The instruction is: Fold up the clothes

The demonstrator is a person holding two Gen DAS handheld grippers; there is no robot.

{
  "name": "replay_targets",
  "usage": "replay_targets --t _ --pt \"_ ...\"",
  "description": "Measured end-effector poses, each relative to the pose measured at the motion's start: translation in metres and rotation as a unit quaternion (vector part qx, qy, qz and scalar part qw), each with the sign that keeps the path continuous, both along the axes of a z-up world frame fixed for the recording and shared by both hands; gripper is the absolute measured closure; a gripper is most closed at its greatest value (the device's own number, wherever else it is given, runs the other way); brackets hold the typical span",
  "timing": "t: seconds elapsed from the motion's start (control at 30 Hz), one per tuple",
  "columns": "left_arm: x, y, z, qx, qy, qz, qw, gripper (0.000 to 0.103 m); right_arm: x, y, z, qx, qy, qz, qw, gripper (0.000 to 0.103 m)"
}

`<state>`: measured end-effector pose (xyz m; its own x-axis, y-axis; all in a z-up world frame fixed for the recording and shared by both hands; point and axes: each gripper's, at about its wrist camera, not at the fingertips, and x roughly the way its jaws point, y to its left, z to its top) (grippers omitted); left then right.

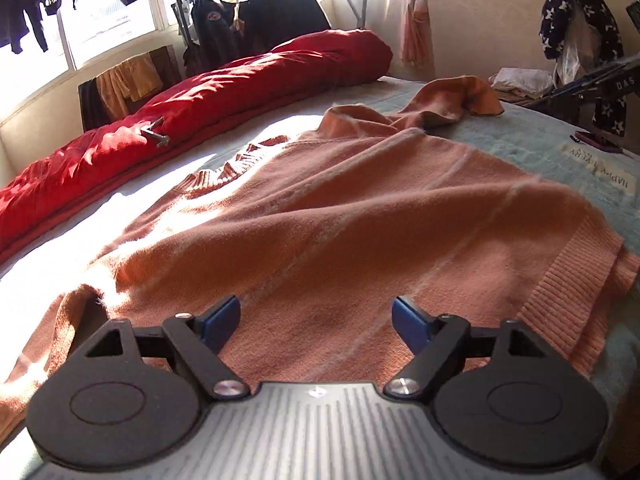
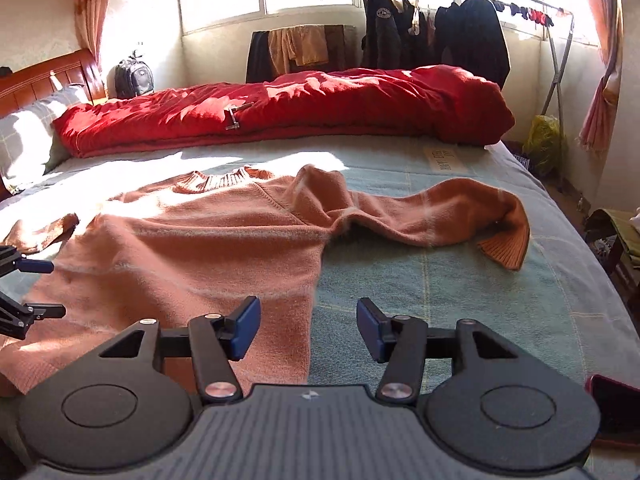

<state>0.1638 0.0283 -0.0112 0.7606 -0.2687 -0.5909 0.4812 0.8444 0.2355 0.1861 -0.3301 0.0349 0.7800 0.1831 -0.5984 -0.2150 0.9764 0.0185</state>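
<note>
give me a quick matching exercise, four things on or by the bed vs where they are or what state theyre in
Things:
1. sweater
2. red quilt
3. right tongs
4. jackets

Places or states:
a. hanging on the rack by the window
b. open, over the sweater's side edge
c. spread flat on the bed, one sleeve stretched out
d. bunched along the far side of the bed

Pairs: 1-c, 2-d, 3-b, 4-a

Sweater (image 2: 192,240) spread on bed (image 2: 460,280), rolled quilt (image 2: 300,108) behind it
</note>
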Motion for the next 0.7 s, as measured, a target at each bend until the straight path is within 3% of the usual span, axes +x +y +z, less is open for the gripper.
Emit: replay_targets --t 0.1,0.27,0.37,0.5,0.63,0.7 --pt "-0.034 -0.028 -0.003 0.021 -0.033 -0.085 0.9956 0.019 -0.039 0.019 0.004 -0.055 -0.03 0.018 0.998 0.032" --pt "-0.075 -0.074 -0.025 0.061 -0.058 -0.195 0.9771 0.019 -0.096 0.057 -0.024 -0.119 -0.037 0.064 0.99 0.03" --pt "-0.093 -0.096 -0.042 0.101 -0.082 -0.222 0.9663 0.019 -0.12 0.077 -0.046 -0.185 -0.03 0.088 0.978 0.028" --pt "-0.105 -0.115 -0.053 0.123 -0.102 -0.242 0.9571 0.019 -0.146 0.098 -0.073 -0.258 -0.035 0.121 0.958 0.028" --pt "-0.107 -0.13 -0.055 0.129 -0.121 -0.247 0.9528 0.019 -0.14 0.116 -0.093 -0.303 -0.052 0.106 0.946 0.028" --pt "-0.104 -0.137 -0.054 0.123 -0.118 -0.243 0.955 0.019 -0.136 0.126 -0.102 -0.328 -0.071 0.101 0.936 0.028"
